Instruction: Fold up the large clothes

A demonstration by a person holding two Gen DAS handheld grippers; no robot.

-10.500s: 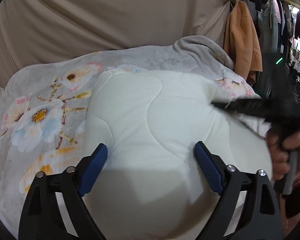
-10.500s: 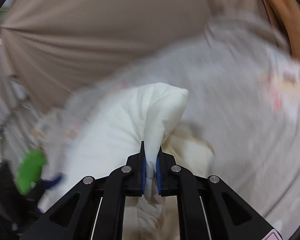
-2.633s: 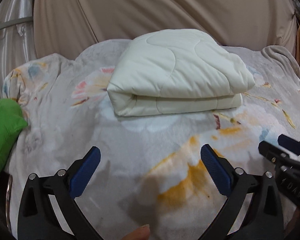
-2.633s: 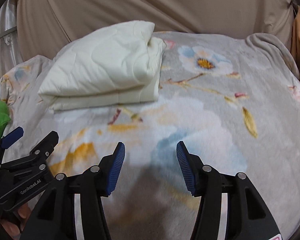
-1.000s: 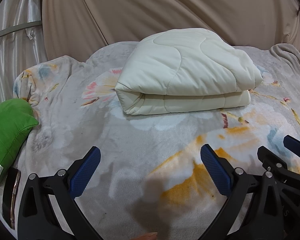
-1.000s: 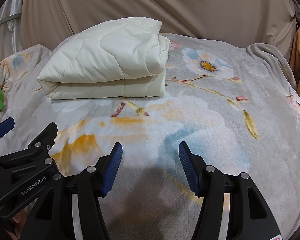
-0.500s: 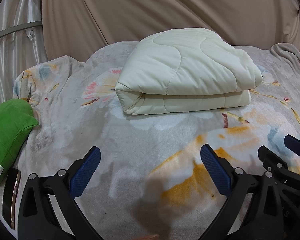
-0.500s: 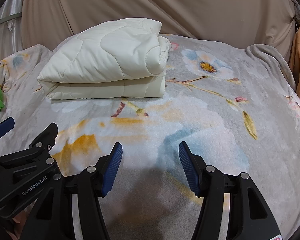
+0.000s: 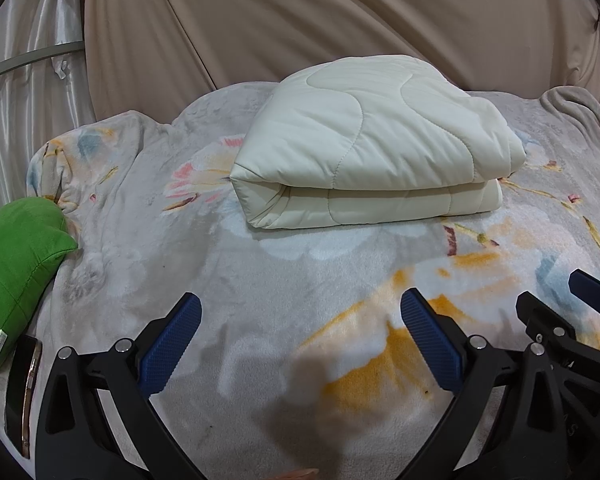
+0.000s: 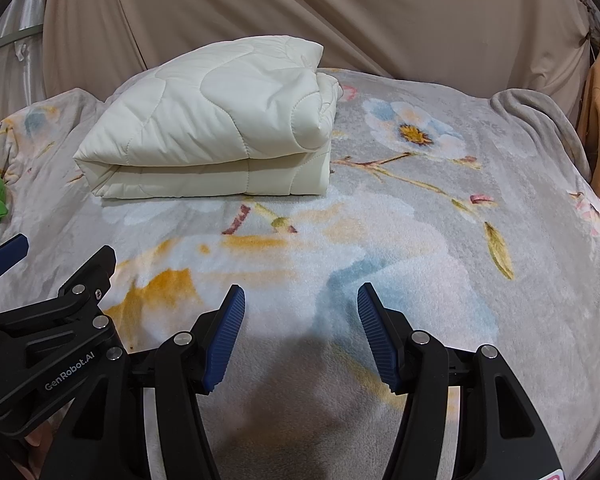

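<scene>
Nothing has moved since half a second ago: I keep both grippers still, and the quilt lies exactly where it did. Going left to right in the left wrist view, a green cushion (image 9: 14, 276) sits at the bed's far left edge, with a dark flat object (image 9: 22, 392) just below it that I cannot identify. My left gripper (image 9: 300, 344) hovers over the floral blanket (image 9: 260, 292), its blue pads spread wide with nothing between them. Beyond it, toward the tan curtain (image 9: 340, 16), the cream quilt (image 9: 372, 148) rests folded into a thick, layered rectangle on the blanket, well apart from both grippers. At the right, my right gripper (image 10: 300, 336) stands about half open and empty above the blanket. An orange garment (image 10: 598, 120) hangs at the far right edge.
</scene>
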